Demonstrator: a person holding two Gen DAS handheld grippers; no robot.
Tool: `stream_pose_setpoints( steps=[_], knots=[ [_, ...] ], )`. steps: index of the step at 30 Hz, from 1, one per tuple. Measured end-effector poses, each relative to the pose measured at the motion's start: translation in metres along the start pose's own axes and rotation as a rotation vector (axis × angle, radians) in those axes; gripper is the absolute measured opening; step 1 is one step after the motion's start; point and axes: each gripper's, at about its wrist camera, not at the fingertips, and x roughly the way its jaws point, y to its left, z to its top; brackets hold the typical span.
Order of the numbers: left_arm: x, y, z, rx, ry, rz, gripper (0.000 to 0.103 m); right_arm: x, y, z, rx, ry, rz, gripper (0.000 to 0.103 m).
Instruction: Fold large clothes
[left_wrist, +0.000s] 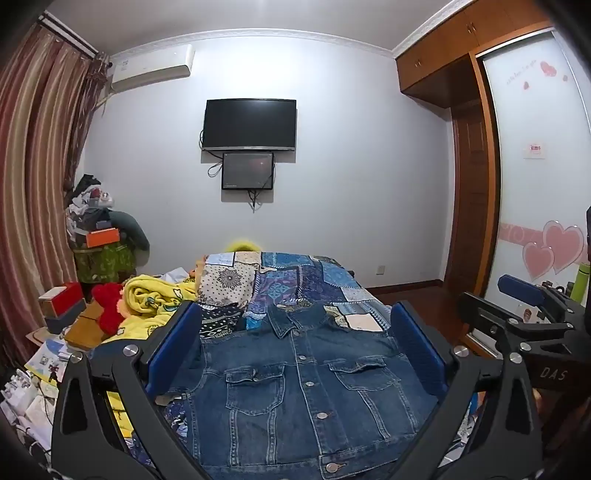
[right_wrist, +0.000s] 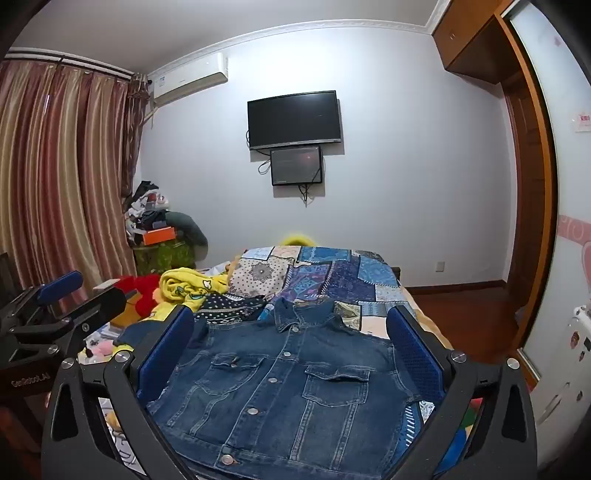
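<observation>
A blue denim jacket (left_wrist: 295, 387) (right_wrist: 284, 384) lies flat and buttoned on the bed, front side up, collar toward the far wall. My left gripper (left_wrist: 295, 325) hovers above its lower half, open, blue pads wide apart with nothing between them. My right gripper (right_wrist: 291, 328) is also open and held above the jacket's near part, touching nothing. In the left wrist view the right gripper (left_wrist: 517, 310) shows at the right edge. The left gripper (right_wrist: 62, 299) appears at the left edge of the right wrist view. The jacket's sleeves are hidden.
A patchwork quilt (left_wrist: 306, 280) (right_wrist: 332, 277) covers the bed. A yellow blanket (left_wrist: 155, 299) and a red plush toy (left_wrist: 109, 306) lie on its left side. Boxes and papers (left_wrist: 55, 332) crowd the left. A wooden wardrobe (left_wrist: 469, 184) stands right, curtains (right_wrist: 55, 177) left.
</observation>
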Motion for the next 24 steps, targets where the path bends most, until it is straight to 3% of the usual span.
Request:
stream_pose_setpoints(
  steps=[24],
  knots=[
    [0.0061, 0.0038, -0.0032, -0.015, 0.026, -0.027, 0.103, 0.0043, 0.0016, -0.0044, -0.001, 0.007, 0.003, 0.103]
  ],
)
